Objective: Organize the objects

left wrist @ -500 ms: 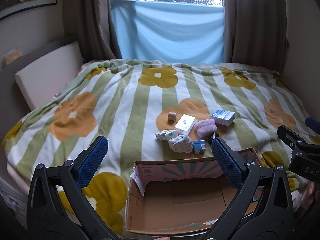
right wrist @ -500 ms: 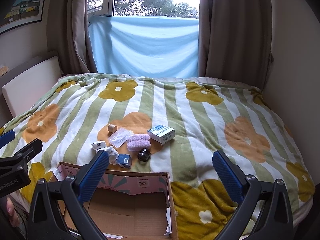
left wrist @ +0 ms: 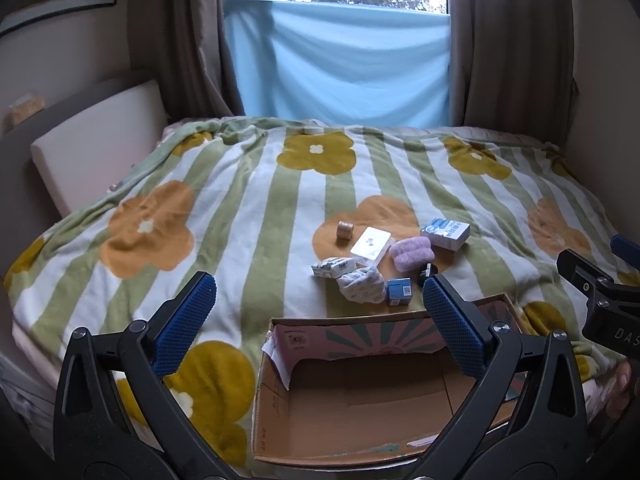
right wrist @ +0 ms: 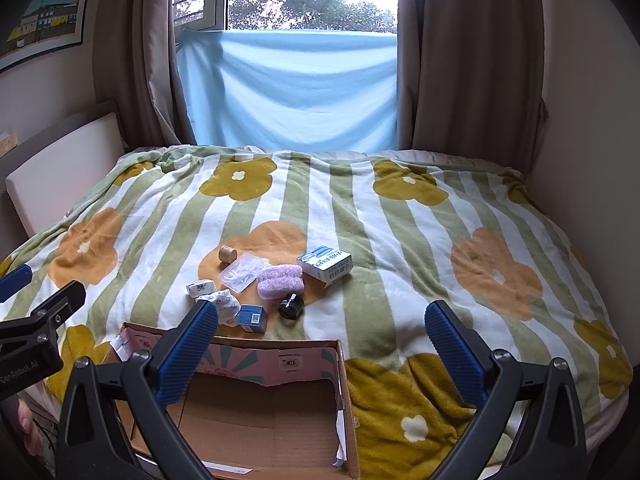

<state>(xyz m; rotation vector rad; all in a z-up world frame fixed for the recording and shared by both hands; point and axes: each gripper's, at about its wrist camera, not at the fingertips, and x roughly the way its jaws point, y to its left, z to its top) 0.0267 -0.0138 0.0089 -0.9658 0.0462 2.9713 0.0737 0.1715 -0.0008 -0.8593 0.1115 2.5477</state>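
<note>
An open cardboard box lies empty on the bed's near edge. Beyond it sits a cluster: a tan roll, a clear packet, a purple fuzzy item, a white-blue carton, a small white pack, a patterned cloth bundle, a small blue box and a black jar. My left gripper and right gripper are open and empty, above the box.
The striped flower blanket covers the bed. A white headboard cushion stands at the left. Curtains and a blue cloth hang at the window behind. A wall is at the right.
Both views have shifted slightly; the grippers stay open and the objects lie where they were.
</note>
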